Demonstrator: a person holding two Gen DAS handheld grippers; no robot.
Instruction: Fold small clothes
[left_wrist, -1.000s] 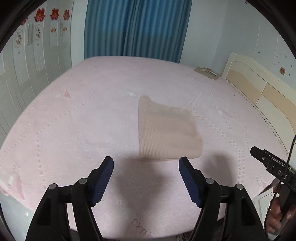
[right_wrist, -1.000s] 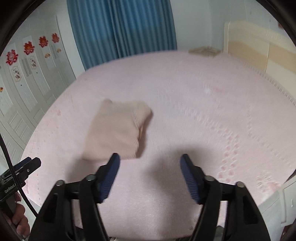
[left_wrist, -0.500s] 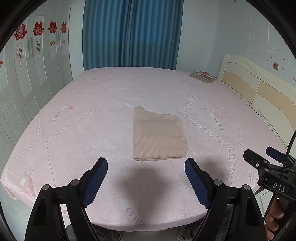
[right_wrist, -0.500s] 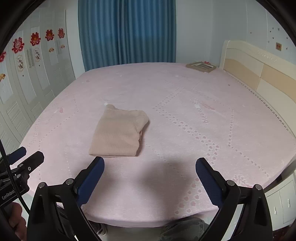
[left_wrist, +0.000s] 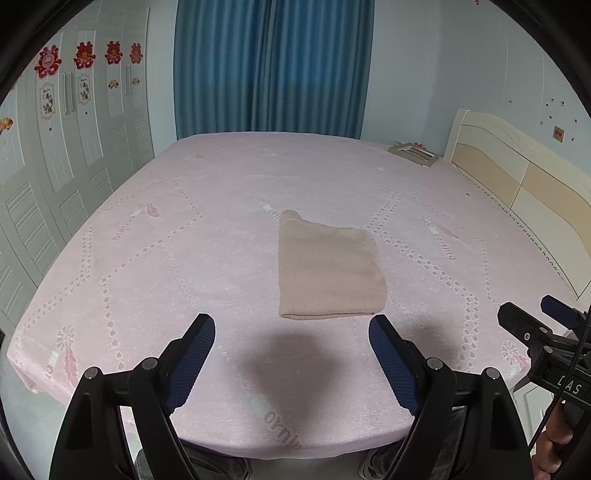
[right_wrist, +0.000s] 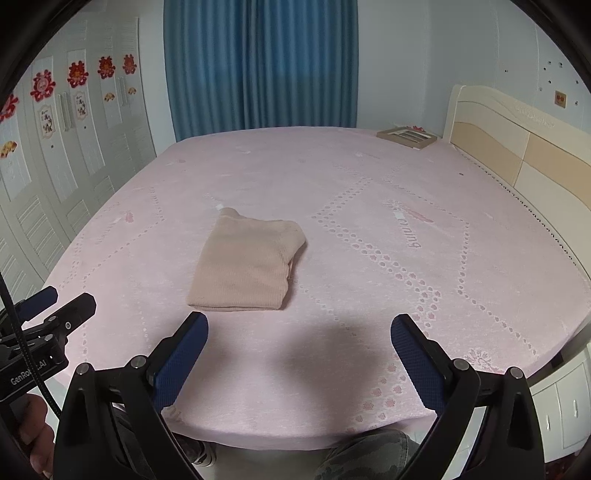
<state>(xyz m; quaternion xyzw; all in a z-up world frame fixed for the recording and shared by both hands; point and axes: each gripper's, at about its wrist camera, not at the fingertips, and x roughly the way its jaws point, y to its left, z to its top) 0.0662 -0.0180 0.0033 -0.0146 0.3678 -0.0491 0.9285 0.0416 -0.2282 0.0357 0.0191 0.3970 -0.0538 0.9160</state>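
Your folded beige knit garment (left_wrist: 328, 271) lies flat on the pink bed cover (left_wrist: 166, 258), near the middle of the bed and a little toward your edge of it. It is a roughly rectangular packet. Its long axis runs away from you toward the blue curtain (left_wrist: 273, 66), slightly slanted in the right wrist view. The near short edge is a clean, straight fold facing you. The far left corner ends in a small rounded nub that points toward the curtain. In the right wrist view the right side of the packet shows stacked layers with a rounded, bunched corner (right_wrist: 293, 236). Your left claw (left_wrist: 291, 352) stands wide, nothing between its blue pads, just short of the garment's near edge and apart from it. Its jaws have just been opening. Your right claw (right_wrist: 299, 349) stands wider still, also empty, with its left pad just beside the packet's near edge in the picture but not touching. Its jaws too have just been opening. Both claws cast shadows on the cover in front of the garment.
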